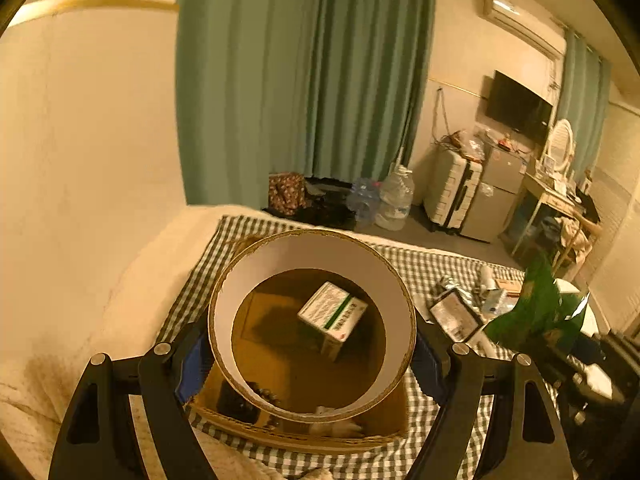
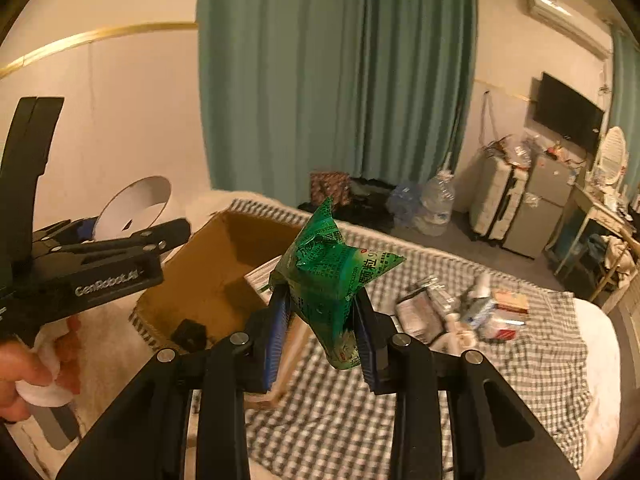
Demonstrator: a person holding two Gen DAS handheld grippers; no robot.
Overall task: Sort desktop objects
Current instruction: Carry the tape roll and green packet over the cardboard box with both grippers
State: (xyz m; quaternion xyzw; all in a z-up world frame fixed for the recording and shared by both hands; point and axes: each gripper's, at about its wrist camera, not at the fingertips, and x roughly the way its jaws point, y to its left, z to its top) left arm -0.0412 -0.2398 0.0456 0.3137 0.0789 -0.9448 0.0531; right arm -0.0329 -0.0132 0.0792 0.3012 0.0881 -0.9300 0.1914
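Claws both grip: left claw (image 1: 312, 344) hugs a wide tube (image 1: 280, 256) mid-frame, right claw (image 2: 320, 332) pinches a green packet (image 2: 324, 276)

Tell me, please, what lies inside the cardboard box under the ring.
Through the ring, the cardboard box shows a white-and-green carton; dark items lie near its front wall. The ring's wall hides other parts of the floor.

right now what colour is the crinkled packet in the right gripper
Green packet with printed text, clearest in the right wrist view.

2 hand-held grippers (image 2: 320, 320), 1 cardboard box (image 2: 208, 276)
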